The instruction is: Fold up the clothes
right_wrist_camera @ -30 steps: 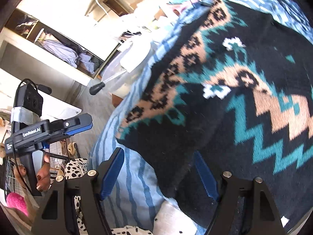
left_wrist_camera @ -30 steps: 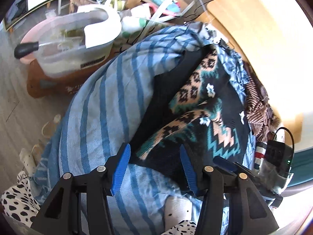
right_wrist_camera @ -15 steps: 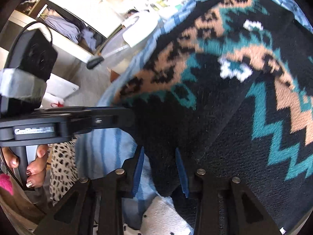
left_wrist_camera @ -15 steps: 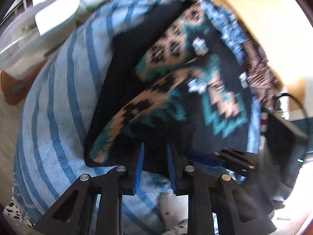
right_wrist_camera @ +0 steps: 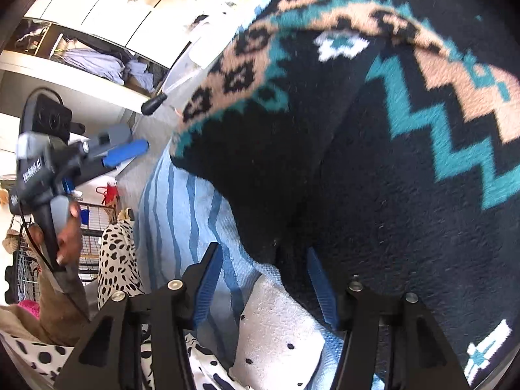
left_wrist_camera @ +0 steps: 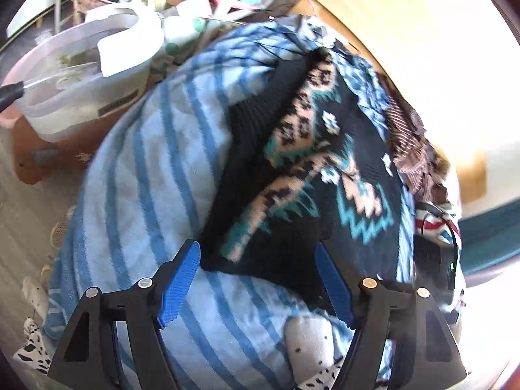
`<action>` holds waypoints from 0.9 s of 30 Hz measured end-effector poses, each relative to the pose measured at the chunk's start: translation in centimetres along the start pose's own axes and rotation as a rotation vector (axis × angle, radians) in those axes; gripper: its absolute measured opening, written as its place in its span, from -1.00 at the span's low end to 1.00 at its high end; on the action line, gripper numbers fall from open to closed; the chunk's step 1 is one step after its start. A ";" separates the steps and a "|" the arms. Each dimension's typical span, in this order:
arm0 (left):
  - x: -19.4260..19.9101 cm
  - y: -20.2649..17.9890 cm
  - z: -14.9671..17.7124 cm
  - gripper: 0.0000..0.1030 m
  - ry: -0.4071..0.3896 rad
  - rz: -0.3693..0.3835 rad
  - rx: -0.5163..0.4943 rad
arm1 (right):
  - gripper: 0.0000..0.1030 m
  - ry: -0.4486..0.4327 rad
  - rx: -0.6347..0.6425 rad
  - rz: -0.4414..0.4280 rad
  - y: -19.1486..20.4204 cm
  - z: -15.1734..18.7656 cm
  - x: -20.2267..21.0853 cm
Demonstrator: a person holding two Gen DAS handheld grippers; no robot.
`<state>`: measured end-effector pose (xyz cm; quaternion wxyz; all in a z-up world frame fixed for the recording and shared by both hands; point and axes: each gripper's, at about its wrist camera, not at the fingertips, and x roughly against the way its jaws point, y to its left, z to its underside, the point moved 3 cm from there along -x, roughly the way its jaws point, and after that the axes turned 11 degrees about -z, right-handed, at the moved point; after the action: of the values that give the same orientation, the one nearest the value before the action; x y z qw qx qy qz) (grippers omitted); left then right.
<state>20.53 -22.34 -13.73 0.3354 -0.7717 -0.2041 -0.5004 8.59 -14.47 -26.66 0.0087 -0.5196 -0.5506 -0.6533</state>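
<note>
A black knit sweater (left_wrist_camera: 302, 182) with tan and teal zigzag bands lies folded on a blue striped blanket (left_wrist_camera: 156, 175). It fills most of the right wrist view (right_wrist_camera: 373, 149). My left gripper (left_wrist_camera: 256, 279) is open and empty, its blue pads either side of the sweater's near edge, above it. My right gripper (right_wrist_camera: 263, 282) is open over the sweater's near corner, where it meets the blanket (right_wrist_camera: 195, 214). The left gripper also shows at the left of the right wrist view (right_wrist_camera: 123, 152), held by a hand.
A clear plastic tub (left_wrist_camera: 81, 87) stands on a brown box left of the blanket. A striped brown garment (left_wrist_camera: 412, 149) lies beyond the sweater by a wooden board (left_wrist_camera: 390, 26). A white dotted cloth (right_wrist_camera: 276, 331) lies under the grippers. Open shelves with clothes (right_wrist_camera: 107, 61) stand at the left.
Both grippers were closed down on the sweater's near edge half a second ago. Both have now opened and let go, and the left one has pulled back from the sweater.
</note>
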 end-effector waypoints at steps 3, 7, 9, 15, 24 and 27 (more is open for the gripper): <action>-1.9 -1.1 -0.5 0.40 -0.001 -0.034 -0.089 | 0.02 0.004 0.009 -0.002 0.0 -0.4 -0.6; -4.9 -2.3 -0.1 -0.11 0.038 -0.070 -0.176 | -0.07 0.003 0.037 0.027 0.2 -1.1 -1.3; -5.4 -2.5 -0.1 -0.19 0.050 -0.099 -0.188 | -0.13 -0.009 0.043 0.034 0.3 -1.5 -1.4; -4.1 -0.1 -0.6 -0.80 0.100 -0.086 -0.116 | -0.62 -0.045 0.047 -0.077 1.1 -2.1 -0.4; -3.2 2.2 0.5 -0.86 0.189 -0.150 -0.183 | -0.64 0.117 0.073 -0.153 1.8 -1.0 -3.9; -4.6 2.8 1.0 -0.85 0.217 -0.190 -0.168 | -0.66 0.157 -0.016 -0.158 -0.3 -0.8 -5.8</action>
<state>21.06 -23.46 -19.06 0.2410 -0.7156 -0.1958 -0.6256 10.55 -18.13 -30.77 -0.0037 -0.4219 -0.5823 -0.6949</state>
